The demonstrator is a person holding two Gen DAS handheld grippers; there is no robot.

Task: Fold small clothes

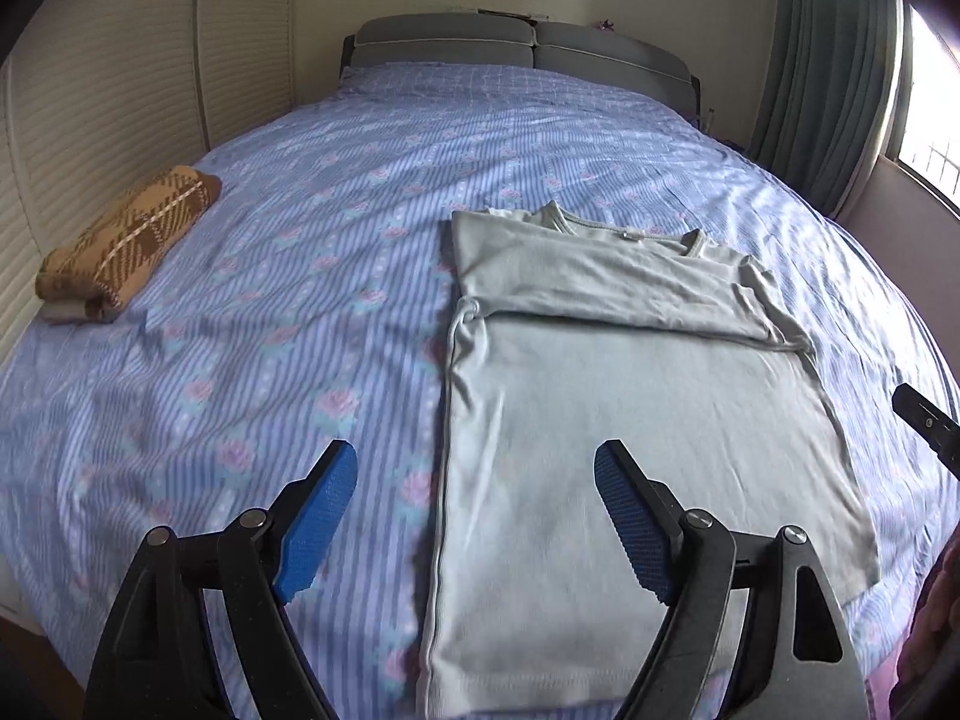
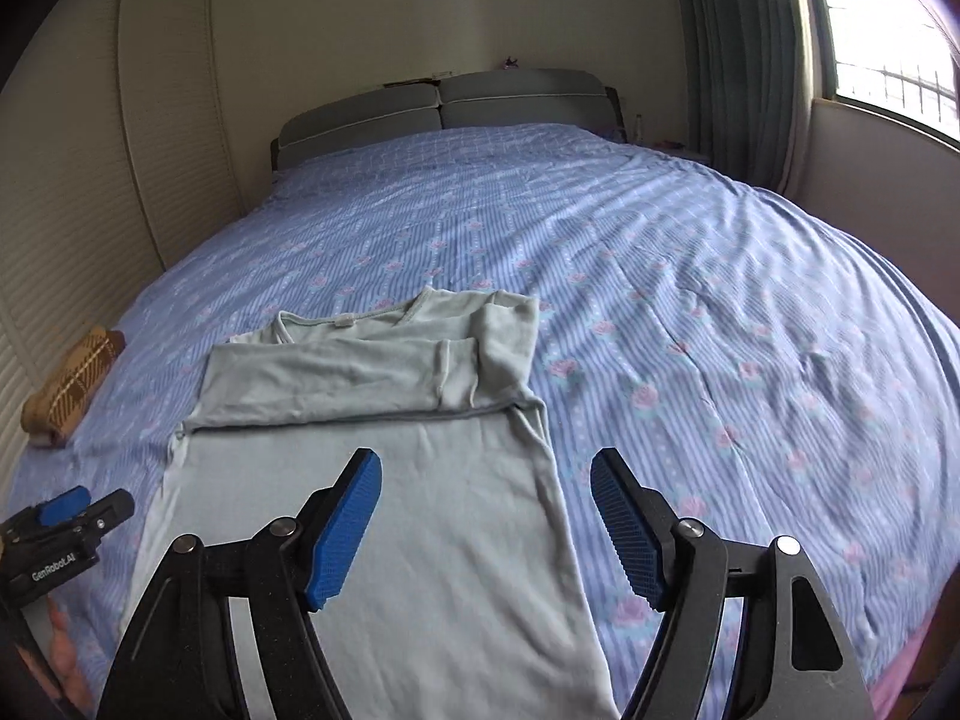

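Note:
A pale grey-green T-shirt [image 1: 630,420] lies flat on the bed, neck end far, with both sides and sleeves folded in across the chest. It also shows in the right wrist view [image 2: 384,480]. My left gripper [image 1: 474,480] is open and empty, held above the shirt's left edge near the hem. My right gripper [image 2: 486,480] is open and empty above the shirt's right edge. The right gripper's tip shows at the left view's right edge [image 1: 924,426]; the left gripper shows at the right view's lower left [image 2: 66,522].
The bed has a blue striped floral sheet [image 1: 270,300]. A folded brown plaid garment [image 1: 126,240] lies at its left edge, also seen in the right wrist view [image 2: 72,384]. A grey headboard [image 1: 516,45], slatted wardrobe doors [image 1: 90,108] on the left, curtain and window on the right.

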